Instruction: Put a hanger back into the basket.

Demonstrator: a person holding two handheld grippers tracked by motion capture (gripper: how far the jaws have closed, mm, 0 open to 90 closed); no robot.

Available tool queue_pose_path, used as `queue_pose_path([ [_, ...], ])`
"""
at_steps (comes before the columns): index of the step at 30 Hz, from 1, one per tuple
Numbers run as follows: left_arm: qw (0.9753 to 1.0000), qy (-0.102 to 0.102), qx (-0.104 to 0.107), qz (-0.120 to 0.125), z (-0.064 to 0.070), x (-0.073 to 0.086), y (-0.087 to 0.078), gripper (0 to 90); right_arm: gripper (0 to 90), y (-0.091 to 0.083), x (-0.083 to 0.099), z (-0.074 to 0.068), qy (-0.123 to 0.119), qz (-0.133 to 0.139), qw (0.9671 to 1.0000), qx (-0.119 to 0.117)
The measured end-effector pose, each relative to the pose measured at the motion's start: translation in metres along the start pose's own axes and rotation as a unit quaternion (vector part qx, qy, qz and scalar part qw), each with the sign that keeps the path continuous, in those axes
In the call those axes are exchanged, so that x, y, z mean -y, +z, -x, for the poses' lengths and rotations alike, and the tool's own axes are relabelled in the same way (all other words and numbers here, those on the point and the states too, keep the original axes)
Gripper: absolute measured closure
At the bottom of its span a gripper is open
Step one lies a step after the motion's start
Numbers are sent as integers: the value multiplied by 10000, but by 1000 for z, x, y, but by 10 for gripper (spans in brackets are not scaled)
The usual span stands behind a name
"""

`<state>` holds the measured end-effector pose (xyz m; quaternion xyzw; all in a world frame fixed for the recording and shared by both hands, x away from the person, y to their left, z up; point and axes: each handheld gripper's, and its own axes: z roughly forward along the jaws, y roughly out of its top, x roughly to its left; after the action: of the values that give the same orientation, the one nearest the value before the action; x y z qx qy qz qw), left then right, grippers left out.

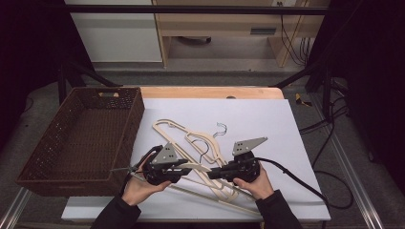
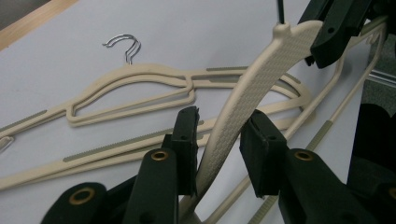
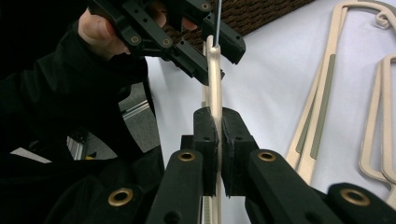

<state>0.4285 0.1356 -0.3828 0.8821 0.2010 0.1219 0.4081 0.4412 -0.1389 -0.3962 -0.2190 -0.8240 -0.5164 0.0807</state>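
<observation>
Altogether, three cream hangers (image 1: 191,143) and two grippers (image 1: 198,168) beside one basket (image 1: 81,138).

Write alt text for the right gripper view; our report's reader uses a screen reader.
The right gripper has its two black jaws shut on the thin edge of a cream plastic clothes hanger, which runs up to the left gripper held in a person's hand. More cream hangers lie on the white table sheet at right.

The held hanger (image 2: 243,100) is cream plastic with a rough checkered texture and a thin metal hook, the tongs (image 3: 217,135) look like matt black plastic, and the basket (image 1: 81,138) is brown woven-look plastic on smooth white sheet.
</observation>
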Motion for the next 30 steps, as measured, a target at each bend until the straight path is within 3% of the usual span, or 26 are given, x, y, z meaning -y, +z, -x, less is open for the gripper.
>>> queue_pose_path([
  [4, 10000, 34, 11, -88, 2, 0, 0, 730, 776, -1, 0, 0, -18, 38, 9995, 315],
  [6, 9999, -18, 132, -72, 3, 0, 1, 775, 701, -2, -1, 0, -117, 171, 9976, 665],
  [8, 9998, -18, 171, -78, 5, -1, 2, 794, 664, -3, -1, -1, -198, 251, 9958, 855],
  [10, 9996, -31, 244, -110, 5, 0, 3, 826, 559, -3, -1, -1, -278, 384, 9925, 1124],
  [11, 9994, -93, 313, -92, 4, 1, 5, 826, 559, -3, -1, -1, -278, 384, 9925, 1124],
  [14, 9991, -142, 401, -87, 4, 2, 6, 858, 477, -4, -1, -2, -346, 494, 9881, 1413],
  [18, 9991, -348, 234, 45, -1, 5, 1, 864, 419, -13, -1, -3, -351, 718, 9854, 1502],
  [22, 9987, -466, 54, 197, -4, 6, -7, 864, 327, -27, 2, -1, -287, 987, 9773, 1853],
  [23, 9984, -500, -9, 250, -5, 5, -10, 864, 327, -27, 2, -1, -287, 987, 9773, 1853],
  [24, 9981, -540, -44, 300, -5, 5, -13, 864, 286, -34, 6, 2, -196, 1094, 9729, 2029],
  [26, 9971, -634, -101, 406, -8, 6, -20, 864, 281, -38, 8, 4, -127, 1127, 9711, 2100],
  [30, 9950, -705, -289, 647, -12, 4, -40, 864, 198, -50, 17, 9, 135, 1284, 9615, 2424],
])
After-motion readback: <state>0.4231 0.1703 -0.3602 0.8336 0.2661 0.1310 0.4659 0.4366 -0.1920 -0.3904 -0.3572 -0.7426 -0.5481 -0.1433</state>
